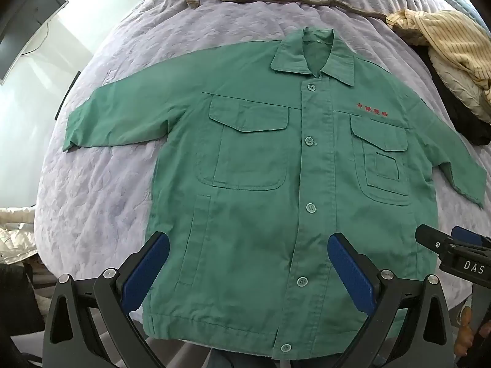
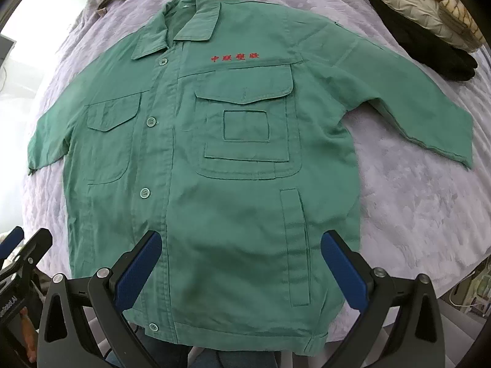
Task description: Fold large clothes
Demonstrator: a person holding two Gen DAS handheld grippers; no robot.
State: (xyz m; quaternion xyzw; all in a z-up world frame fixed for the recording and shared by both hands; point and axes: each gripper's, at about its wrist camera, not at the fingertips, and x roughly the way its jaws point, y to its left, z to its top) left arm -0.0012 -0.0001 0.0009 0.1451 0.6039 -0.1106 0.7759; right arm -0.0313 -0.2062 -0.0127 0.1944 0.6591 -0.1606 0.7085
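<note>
Black claw point(image 1: 248, 263) frames, blue pads point(image 1: 144, 271), silver screws.

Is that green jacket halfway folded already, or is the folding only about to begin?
Only beginning. Done: the green jacket lies flat, buttoned, sleeves spread on the lilac quilt. In hand: nothing; the left gripper and right gripper hover open above its hem. Left: every fold.
</note>
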